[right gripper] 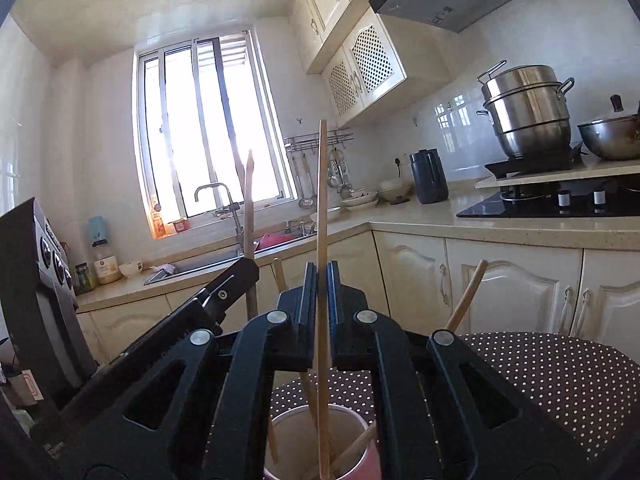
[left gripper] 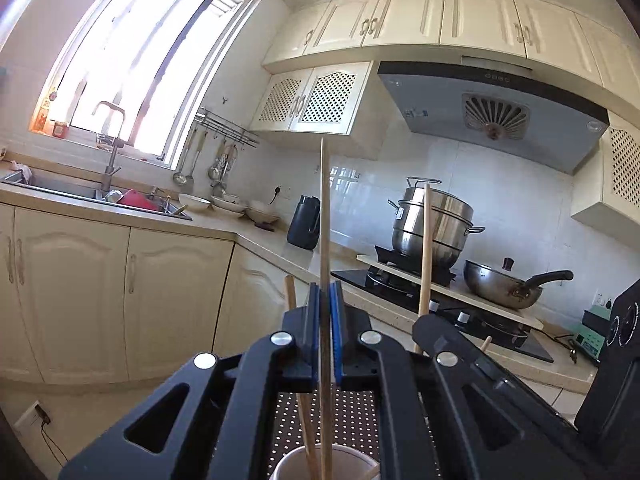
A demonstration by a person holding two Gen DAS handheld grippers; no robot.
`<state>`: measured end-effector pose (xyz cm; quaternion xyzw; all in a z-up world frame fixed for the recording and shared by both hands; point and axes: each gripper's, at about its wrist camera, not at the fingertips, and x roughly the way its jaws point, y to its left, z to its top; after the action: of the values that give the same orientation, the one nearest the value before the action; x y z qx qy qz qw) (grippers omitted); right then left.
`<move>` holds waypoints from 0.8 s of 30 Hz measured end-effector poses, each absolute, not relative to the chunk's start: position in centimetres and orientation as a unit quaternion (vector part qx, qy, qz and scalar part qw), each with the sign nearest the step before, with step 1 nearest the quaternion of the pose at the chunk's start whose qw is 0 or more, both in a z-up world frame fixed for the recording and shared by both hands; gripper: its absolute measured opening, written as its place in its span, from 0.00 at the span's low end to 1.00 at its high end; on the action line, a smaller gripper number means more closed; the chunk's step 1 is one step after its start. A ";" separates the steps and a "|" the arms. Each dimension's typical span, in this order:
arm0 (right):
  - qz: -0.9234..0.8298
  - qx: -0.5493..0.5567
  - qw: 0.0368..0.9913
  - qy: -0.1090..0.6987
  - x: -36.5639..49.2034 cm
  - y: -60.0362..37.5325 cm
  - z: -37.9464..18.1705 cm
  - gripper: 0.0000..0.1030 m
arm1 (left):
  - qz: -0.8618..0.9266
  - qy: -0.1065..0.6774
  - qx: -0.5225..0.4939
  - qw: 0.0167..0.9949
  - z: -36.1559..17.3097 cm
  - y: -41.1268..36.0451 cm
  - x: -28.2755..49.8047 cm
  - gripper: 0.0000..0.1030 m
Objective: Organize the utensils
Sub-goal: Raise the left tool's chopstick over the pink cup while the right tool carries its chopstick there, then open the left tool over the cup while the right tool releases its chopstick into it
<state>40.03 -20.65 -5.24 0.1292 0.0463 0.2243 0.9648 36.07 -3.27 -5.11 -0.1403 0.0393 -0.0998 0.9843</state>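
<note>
Left wrist view first: our left gripper (left gripper: 325, 292) has its blue pads (left gripper: 314, 312) pinched tight on a thin wooden chopstick (left gripper: 325, 208), standing upright at twelve o'clock. Its lower end reaches into the paper cup (left gripper: 288, 462) at six o'clock, alongside more sticks. At three o'clock the right gripper (left gripper: 430, 326) shows, a second chopstick (left gripper: 425, 248) rising from it. The steamer pot (left gripper: 436, 224) sits on the stove at two o'clock.

Right wrist view now: our right gripper (right gripper: 319, 280) is clamped shut on its chopstick (right gripper: 321, 208), upright, its tip down in the cup (right gripper: 280, 432) on the polka-dot cloth (right gripper: 540, 368). At ten o'clock the left gripper (right gripper: 236, 276) holds the other chopstick (right gripper: 249, 208), dark against the window (right gripper: 208, 128).
</note>
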 end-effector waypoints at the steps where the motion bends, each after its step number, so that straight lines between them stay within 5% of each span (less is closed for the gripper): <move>1: 0.226 0.131 0.964 0.049 40.0 -20.7 -5.5 0.06 | -0.099 0.039 -0.136 0.985 -5.2 -3.3 36.2 0.05; 24: 0.247 0.072 0.956 0.141 35.5 -21.2 -9.3 0.06 | -0.135 0.148 -0.097 0.975 -9.9 -2.7 32.3 0.06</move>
<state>35.47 -21.19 -9.33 0.0725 0.1413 0.2474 0.9558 32.26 -2.72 -9.86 -0.0970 0.1477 -0.1354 0.9749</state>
